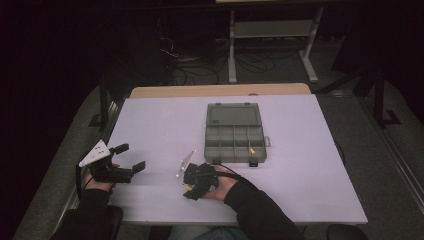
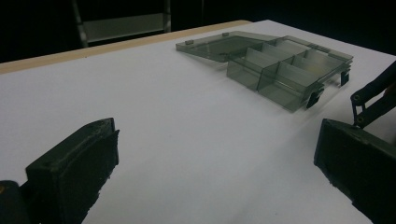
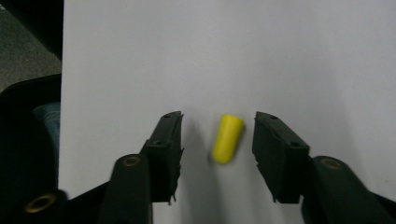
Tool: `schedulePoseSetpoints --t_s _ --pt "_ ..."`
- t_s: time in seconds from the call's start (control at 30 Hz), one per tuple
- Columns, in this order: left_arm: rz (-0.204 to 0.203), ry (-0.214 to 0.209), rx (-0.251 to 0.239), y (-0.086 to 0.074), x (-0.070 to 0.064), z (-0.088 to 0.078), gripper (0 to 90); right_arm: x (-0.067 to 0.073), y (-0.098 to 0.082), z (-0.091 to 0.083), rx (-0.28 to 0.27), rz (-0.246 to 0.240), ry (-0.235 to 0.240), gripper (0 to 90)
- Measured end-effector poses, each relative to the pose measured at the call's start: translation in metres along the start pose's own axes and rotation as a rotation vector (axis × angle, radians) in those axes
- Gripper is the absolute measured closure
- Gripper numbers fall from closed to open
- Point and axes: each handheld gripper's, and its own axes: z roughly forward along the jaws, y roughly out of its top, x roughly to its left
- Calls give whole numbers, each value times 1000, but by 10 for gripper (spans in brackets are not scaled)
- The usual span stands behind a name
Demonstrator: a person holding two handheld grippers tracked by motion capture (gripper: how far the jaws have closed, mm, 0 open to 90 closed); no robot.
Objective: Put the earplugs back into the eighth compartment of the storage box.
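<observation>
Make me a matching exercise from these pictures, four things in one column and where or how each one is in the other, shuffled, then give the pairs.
Things:
1. organizer box
2. yellow piece
3. left gripper
4. second yellow piece

States:
A. lying on the table between open jaws
B. inside a box compartment
C. lid open, laid flat
D. open, holding nothing

Pairs: 1-C, 2-A, 3-D, 4-B

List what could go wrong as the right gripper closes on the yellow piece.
1. The yellow piece lies tilted between the open jaws of the right gripper, nearer one jaw; that jaw may push it aside and it may roll away.
2. It lies near the front edge of the table, so it may fall off.
3. The open box is close ahead; lifting carelessly might knock it.
</observation>
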Motion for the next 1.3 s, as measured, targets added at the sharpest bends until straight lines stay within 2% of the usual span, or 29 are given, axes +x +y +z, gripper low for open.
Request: schedulePoseSetpoints --t_s 0.03,0.07,0.17,0.3,0.67,1.03,1.3 --pt "0 0 0 0 0 0 0 0 0 0 0 0 0 540" --pt "0 0 0 0 0 0 0 0 1 1 -5 -1 -13 591" --pt "0 -1 -1 0 0 0 0 1 1 1 -8 1 -27 637" --pt "0 -1 -1 0 0 0 0 0 1 -1 -12 6 -49 775" --pt "-1 0 0 0 0 0 0 -6 -2 -18 -42 36 -73 787" --pt "-2 1 0 0 0 0 0 -16 -7 -47 -91 62 -120 790" --pt "-1 2 0 0 0 0 0 -24 -12 -64 -99 82 -142 792"
